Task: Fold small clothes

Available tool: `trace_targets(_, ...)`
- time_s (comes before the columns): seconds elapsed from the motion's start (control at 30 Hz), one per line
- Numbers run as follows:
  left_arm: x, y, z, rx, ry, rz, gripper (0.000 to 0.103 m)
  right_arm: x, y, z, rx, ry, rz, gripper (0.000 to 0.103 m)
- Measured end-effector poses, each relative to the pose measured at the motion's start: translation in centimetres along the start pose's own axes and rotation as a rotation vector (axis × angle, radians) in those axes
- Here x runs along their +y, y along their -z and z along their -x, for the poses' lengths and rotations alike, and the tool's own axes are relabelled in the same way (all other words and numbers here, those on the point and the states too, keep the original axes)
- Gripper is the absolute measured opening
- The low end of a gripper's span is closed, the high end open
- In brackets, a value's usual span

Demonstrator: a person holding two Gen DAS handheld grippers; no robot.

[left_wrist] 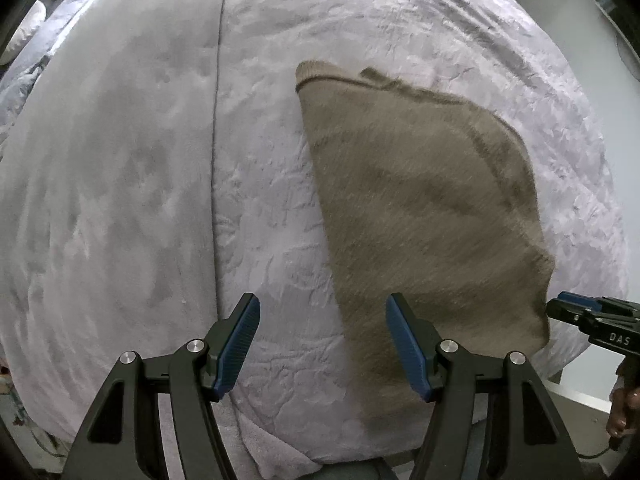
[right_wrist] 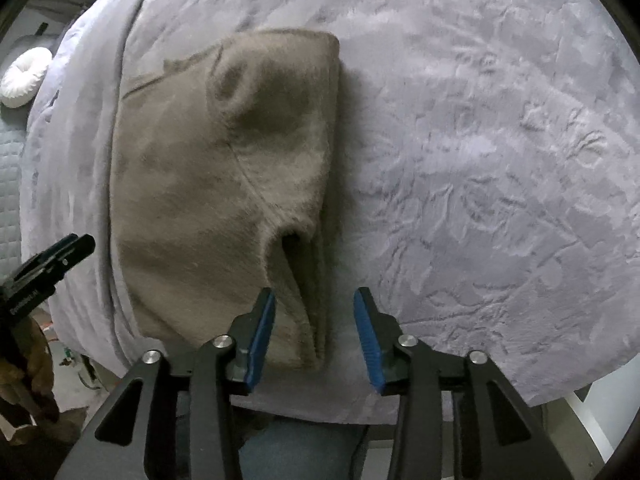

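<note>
Left gripper (left_wrist: 323,346): fingers spread wide, empty, poised over the blanket's (left_wrist: 120,200) near edge just left of the garment. Brown fleece garment (right_wrist: 208,184): partly folded, lying flat near that edge, open cuff toward the right. Right gripper (right_wrist: 315,336): fingers moderately apart, empty; it would best pinch both cuff layers squarely before lifting.

garment (left_wrist: 420,208) on blanket (left_wrist: 120,200) | left gripper (left_wrist: 322,344) at its left | right gripper (right_wrist: 314,336) at its right
</note>
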State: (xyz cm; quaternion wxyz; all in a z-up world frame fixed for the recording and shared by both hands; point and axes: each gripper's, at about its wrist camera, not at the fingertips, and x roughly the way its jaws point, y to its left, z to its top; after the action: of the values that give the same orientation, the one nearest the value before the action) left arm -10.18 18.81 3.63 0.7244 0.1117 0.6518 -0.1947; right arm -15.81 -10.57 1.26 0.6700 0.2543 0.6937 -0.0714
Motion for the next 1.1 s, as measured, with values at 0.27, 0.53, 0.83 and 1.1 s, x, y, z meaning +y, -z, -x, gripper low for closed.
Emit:
trace_targets(0.27, -0.5, -0.5, 0.9, -0.003, -0.029, 0.023, 0.067, 2.0, -1.0, 1.9, -0.033, -0.003, 0.017, 0.056)
trace_targets(0.53, -0.6, -0.9, 1.4, 0.009, -0.065, 0.018, 0.067, 3.4, -2.1, 3.1, -0.059, -0.018, 0.014, 0.062)
trace_targets(0.83, -0.6, -0.9, 1.8, 0.015, -0.087, 0.04, 0.1, 5.0, -2.8, 4.4, -0.102, 0.0, 0.033, 0.081)
trace_targets(1.1, -0.7, -1.6, 3.5, -0.04, -0.069, 0.058, 0.101, 6.2, -3.5, 5.4, -0.13, 0.034, 0.034, 0.093)
